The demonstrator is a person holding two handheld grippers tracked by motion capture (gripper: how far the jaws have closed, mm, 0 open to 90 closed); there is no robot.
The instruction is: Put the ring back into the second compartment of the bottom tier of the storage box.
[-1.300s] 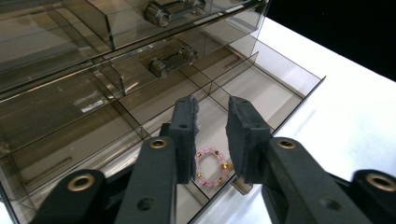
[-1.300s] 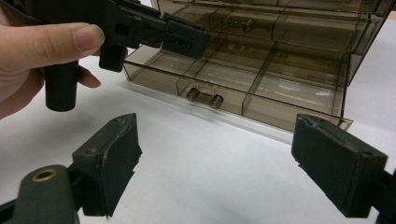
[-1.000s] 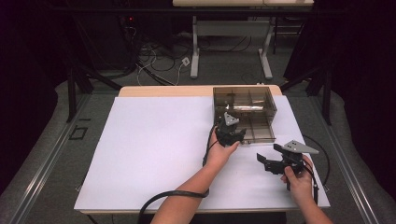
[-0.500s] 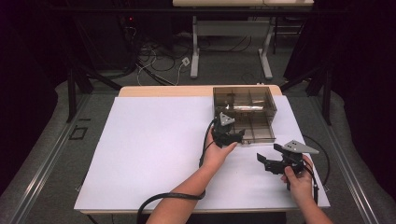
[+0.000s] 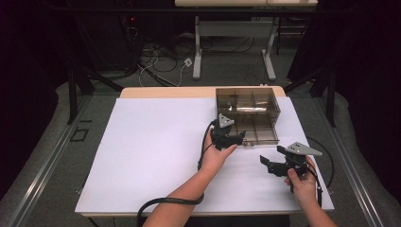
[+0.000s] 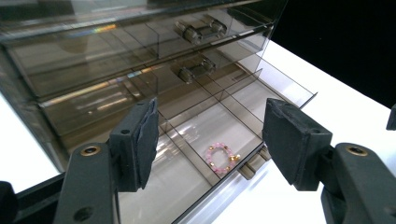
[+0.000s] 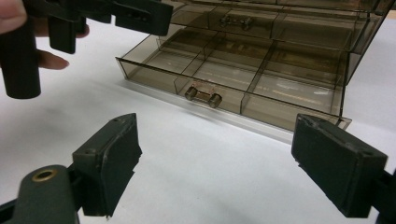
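While the left claw (image 6: 212,140) hangs released over the pulled-out drawer (image 6: 243,105), its jaws having just been opening with nothing pinched between them, a pink bracelet (image 6: 221,157) lies loose in the front compartment below. That bracelet looks light, limp and prone to slide on smooth plastic; I would pinch across one side of the bead loop. Further out, the box (image 5: 247,111) sits on the table (image 5: 151,151), probably light and brittle. Well apart, the right claw (image 5: 265,164) rests released, empty.

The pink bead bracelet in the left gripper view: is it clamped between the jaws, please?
No, the pink bead bracelet lies loose in the open drawer, below the left gripper, whose jaws stand apart.
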